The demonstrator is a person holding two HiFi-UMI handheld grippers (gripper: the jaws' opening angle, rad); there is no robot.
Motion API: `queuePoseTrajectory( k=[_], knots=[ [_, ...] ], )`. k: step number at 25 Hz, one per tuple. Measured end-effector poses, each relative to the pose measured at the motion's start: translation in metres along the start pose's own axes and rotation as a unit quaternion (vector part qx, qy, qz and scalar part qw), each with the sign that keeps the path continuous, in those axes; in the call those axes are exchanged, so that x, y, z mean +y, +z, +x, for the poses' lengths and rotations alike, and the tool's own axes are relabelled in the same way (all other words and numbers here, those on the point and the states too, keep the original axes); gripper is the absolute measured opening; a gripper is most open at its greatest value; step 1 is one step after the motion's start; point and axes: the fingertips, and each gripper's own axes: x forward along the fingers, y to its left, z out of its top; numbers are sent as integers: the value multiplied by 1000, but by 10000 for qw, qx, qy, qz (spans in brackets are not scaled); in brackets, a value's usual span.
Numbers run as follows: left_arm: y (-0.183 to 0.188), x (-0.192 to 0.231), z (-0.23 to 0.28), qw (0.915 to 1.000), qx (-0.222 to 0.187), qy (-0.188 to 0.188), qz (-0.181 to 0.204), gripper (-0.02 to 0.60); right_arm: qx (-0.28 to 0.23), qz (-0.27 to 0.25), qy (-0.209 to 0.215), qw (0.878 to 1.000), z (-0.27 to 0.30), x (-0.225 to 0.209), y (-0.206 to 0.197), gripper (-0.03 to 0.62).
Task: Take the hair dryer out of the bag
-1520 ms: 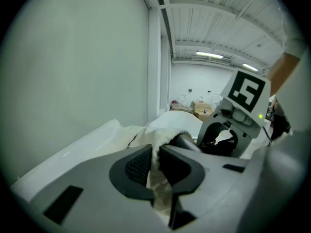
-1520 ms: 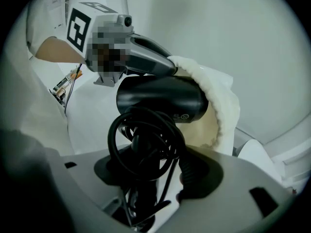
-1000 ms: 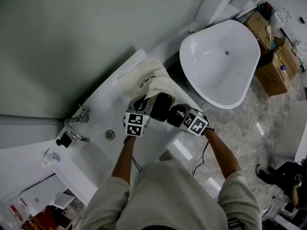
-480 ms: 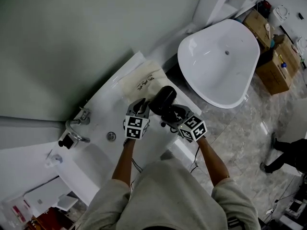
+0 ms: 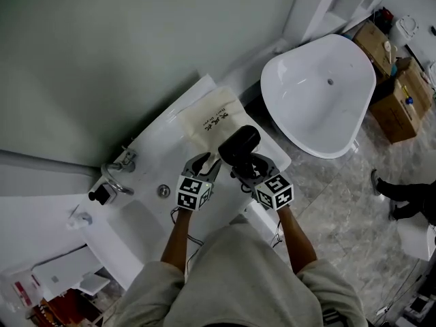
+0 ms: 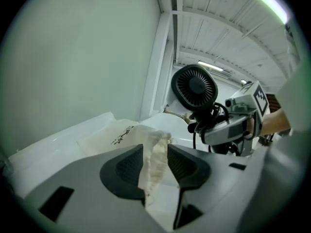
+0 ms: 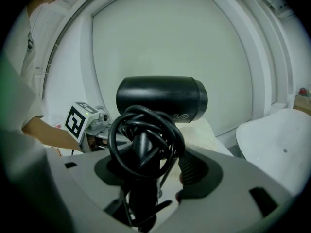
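Note:
The black hair dryer [image 5: 238, 144] hangs clear above the white counter, its cord coiled round the handle. My right gripper [image 5: 248, 167] is shut on that handle and cord [image 7: 146, 144], with the barrel [image 7: 160, 99] upright above the jaws. The cream cloth bag [image 5: 212, 118] lies flat on the counter beyond both grippers. My left gripper [image 5: 203, 163] sits at the bag's near edge, its jaws opening, with a fold of the bag's cloth [image 6: 154, 154] still standing between the pads. In the left gripper view the dryer's rear grille [image 6: 194, 86] faces me at the right.
A chrome faucet [image 5: 112, 176] and a basin drain [image 5: 163, 191] lie left of the grippers. A white tub [image 5: 320, 94] stands past the counter's right end, with cardboard boxes [image 5: 402, 94] behind it. Another person's legs [image 5: 409, 193] show at the right edge.
The right gripper has lifted the dryer up out of the bag. The left gripper has drawn back along the counter and its jaws have widened. The bag now lies flat.

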Motion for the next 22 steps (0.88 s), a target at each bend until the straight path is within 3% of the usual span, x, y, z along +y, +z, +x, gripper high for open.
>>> queuePoseTrajectory(
  k=[1,3,5,11,18,22],
  knots=[
    [-1,1,-7,10000,-32,67,21,151,-71,47,-31,10000,-3,2,2,276],
    [1,3,-20,9997,-119,194,38,69,-224,106,-76,9997,-10,6,7,276],
    [4,5,-33,9993,-219,314,56,31,-372,92,-127,9992,-16,10,16,276],
    [38,16,-60,9958,-679,601,87,23,-816,-31,-277,9963,-29,14,49,276],
    [78,28,-91,9851,-1446,835,-419,20,-1240,-213,-359,9914,-43,15,94,275],
    [93,25,-102,9813,-1648,942,-327,20,-1465,-281,-367,9881,-53,19,115,276]
  ],
)
